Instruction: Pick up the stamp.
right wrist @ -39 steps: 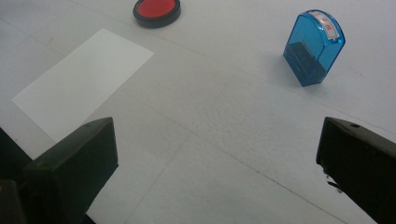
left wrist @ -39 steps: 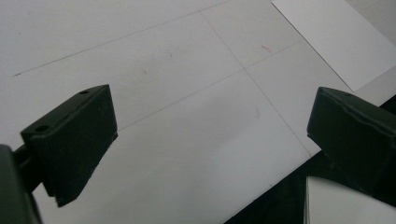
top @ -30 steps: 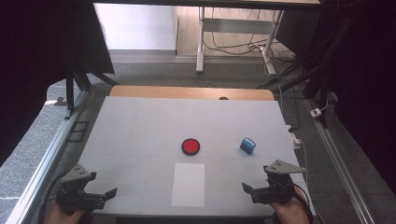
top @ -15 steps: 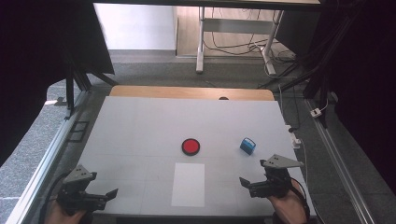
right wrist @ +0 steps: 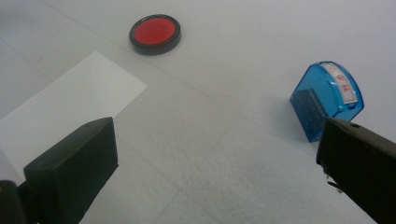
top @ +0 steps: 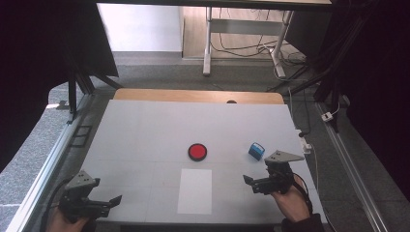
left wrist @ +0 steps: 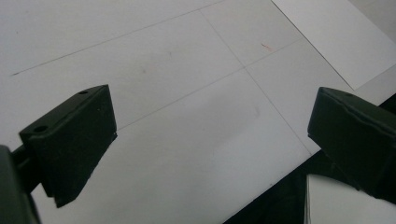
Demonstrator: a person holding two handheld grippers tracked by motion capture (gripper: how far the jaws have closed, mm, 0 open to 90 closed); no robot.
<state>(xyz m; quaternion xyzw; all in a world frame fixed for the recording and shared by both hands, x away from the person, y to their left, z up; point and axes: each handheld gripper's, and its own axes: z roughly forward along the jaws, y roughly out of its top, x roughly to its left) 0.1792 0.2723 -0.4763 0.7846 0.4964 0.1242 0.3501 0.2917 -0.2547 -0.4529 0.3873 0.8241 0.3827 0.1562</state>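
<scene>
Blue stamp lies tipped on its side on the white table, just ahead of the right gripper, with the red ink pad off to its left and a paper sheet nearer the person, a layout that looks set for stamping. Back at the near left corner, the left gripper seems to wait. Its own view shows jaws spread wide over bare table, holding nothing. From the right gripper's view, wide empty jaws angle toward the stamp, the pad beyond and the sheet alongside, probably lining up a grasp.
</scene>
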